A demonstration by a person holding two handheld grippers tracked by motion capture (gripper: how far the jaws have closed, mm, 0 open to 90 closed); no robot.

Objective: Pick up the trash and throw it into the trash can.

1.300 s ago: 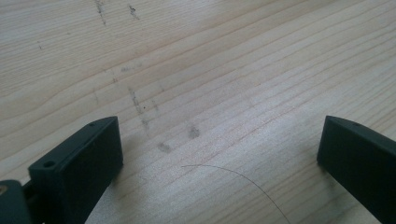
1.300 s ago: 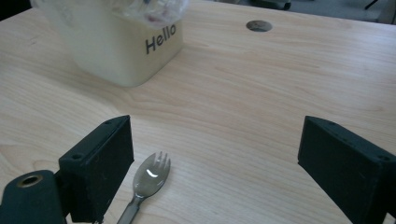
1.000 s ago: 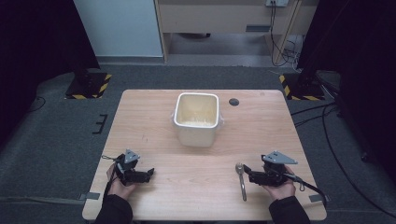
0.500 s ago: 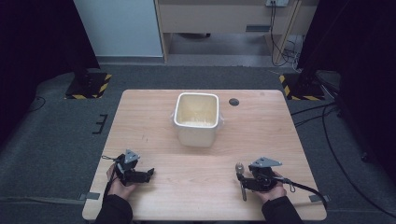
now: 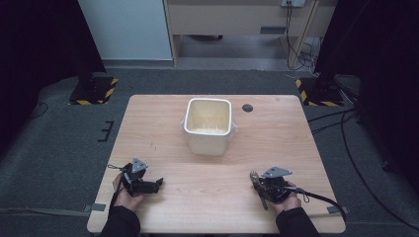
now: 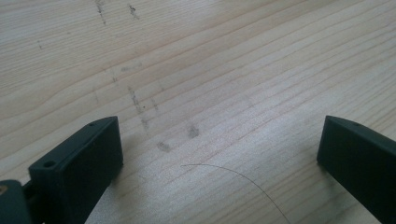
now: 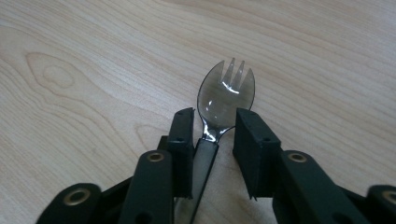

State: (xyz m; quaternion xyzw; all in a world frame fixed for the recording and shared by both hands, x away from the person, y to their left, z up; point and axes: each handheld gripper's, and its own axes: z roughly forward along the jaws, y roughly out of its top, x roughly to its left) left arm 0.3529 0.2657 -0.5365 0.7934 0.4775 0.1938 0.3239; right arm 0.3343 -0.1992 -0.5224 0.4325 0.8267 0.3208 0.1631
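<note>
Lying flat between the closing right gripper (image 7: 212, 128) jaws — a smoky, translucent plastic spork (image 7: 223, 100).

left claw (image 5: 157, 184) jaws wide apart; right claw (image 5: 255, 179) jaws just closing.

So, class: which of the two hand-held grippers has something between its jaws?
The right hand-held gripper: a clear grey plastic spork lies between its jaws, which have just been closing. The left hand-held gripper stands wide over bare table.

White square tub (image 5: 207, 126) mid-table (image 5: 163, 123), left claw (image 5: 157, 183) and right claw (image 5: 255, 178) low at the near edge.
</note>
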